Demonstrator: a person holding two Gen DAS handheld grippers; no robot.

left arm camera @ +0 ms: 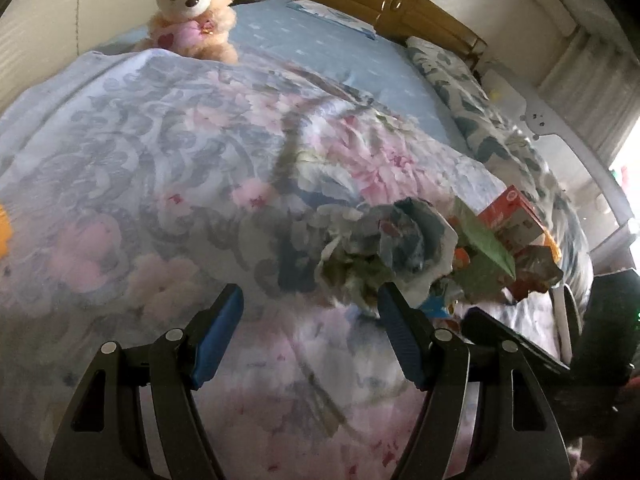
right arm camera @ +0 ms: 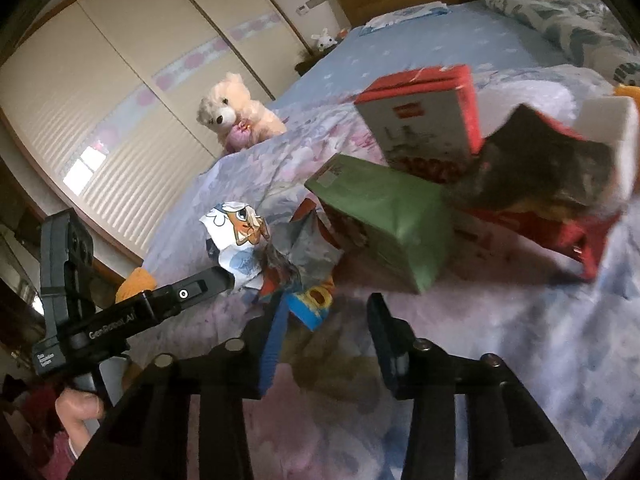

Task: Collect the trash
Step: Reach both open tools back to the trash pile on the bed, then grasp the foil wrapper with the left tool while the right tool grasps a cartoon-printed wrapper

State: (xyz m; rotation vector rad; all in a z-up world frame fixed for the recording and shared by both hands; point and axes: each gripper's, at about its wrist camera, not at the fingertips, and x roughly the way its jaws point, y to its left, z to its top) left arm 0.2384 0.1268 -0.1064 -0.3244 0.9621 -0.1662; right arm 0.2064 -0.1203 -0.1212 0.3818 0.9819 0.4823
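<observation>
Black left gripper [right arm camera: 208, 280] reads "GenRobot.AI".

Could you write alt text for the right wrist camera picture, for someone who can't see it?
An open two-finger gripper points at a pile of trash on a floral bedspread: a green carton, a red and white box and crumpled wrappers. A teddy bear sits behind.
</observation>
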